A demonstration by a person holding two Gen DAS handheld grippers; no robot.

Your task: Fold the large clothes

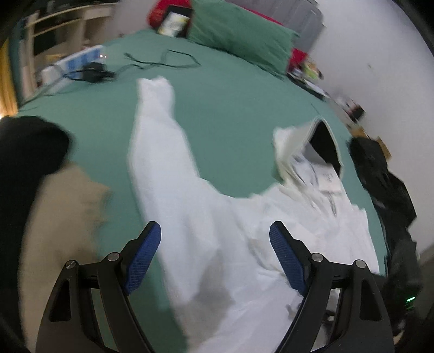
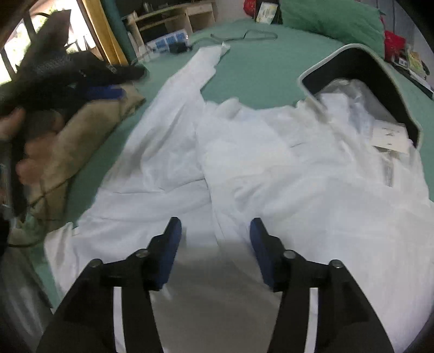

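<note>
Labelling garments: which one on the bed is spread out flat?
The white shirt, sleeve stretched toward the pillow. The beige garment and black one lie bunched at the bed edges.

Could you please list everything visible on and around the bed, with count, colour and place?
shirt: one, white, spread across the near bed, one sleeve stretched toward the far side.
collar form: one, black with pale rim, at the shirt's neck.
tag: one, white, by the collar.
bedsheet: one, green.
pillow: one, green, at the head.
cable: one, dark, on the far sheet.
beige cloth: one, left of the shirt.
dark clothes: a pile, black, right bed edge.
shelf: one, pale wood, beyond the bed.
left hand-held gripper: black, blue pads, open over the shirt.
right hand-held gripper: same, open.
</note>
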